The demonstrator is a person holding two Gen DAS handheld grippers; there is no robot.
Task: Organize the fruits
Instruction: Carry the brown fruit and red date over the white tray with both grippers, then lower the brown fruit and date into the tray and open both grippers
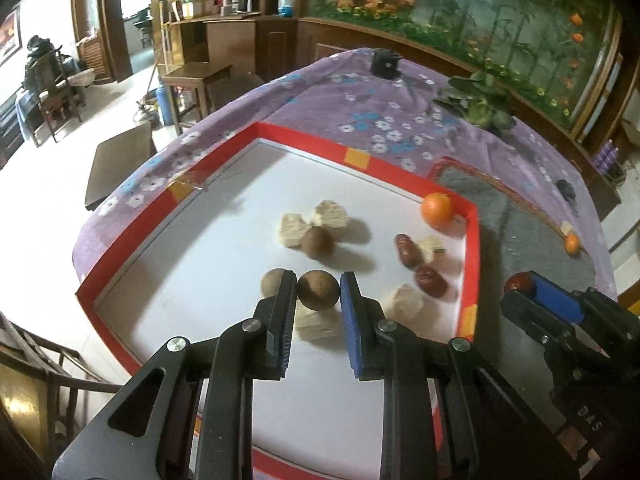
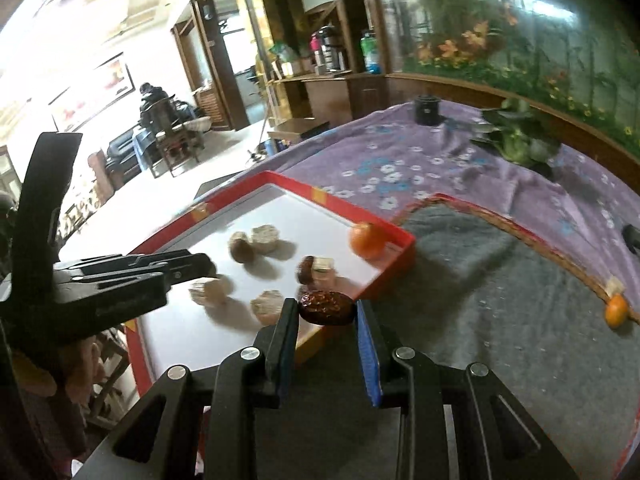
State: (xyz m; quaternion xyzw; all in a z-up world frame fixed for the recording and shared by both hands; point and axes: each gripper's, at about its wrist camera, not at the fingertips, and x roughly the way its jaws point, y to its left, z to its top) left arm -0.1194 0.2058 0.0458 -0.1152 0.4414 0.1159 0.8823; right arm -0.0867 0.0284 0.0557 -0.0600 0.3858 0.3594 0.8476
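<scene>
Left wrist view: the left gripper point(image 1: 319, 288) is pinching a brown ball point(image 1: 318, 290) at the very tips of its fingers point(image 1: 287, 292), tilting steeply down over the red tray point(image 1: 471, 240). With so little pad on a round fruit, it could be squirting out and rolling among the fruit beyond the fingers. The right gripper point(image 1: 520, 286) is hanging just right of them, outside the tray.

Right wrist view: the right gripper point(image 2: 326, 308) is clamping a date point(image 2: 325, 307) crosswise at its fingertips, angling down over the grey mat point(image 2: 480, 280) near the tray's corner. A jolt could be twisting the date loose. An orange point(image 2: 616, 310) is lying far right of the fingers.
</scene>
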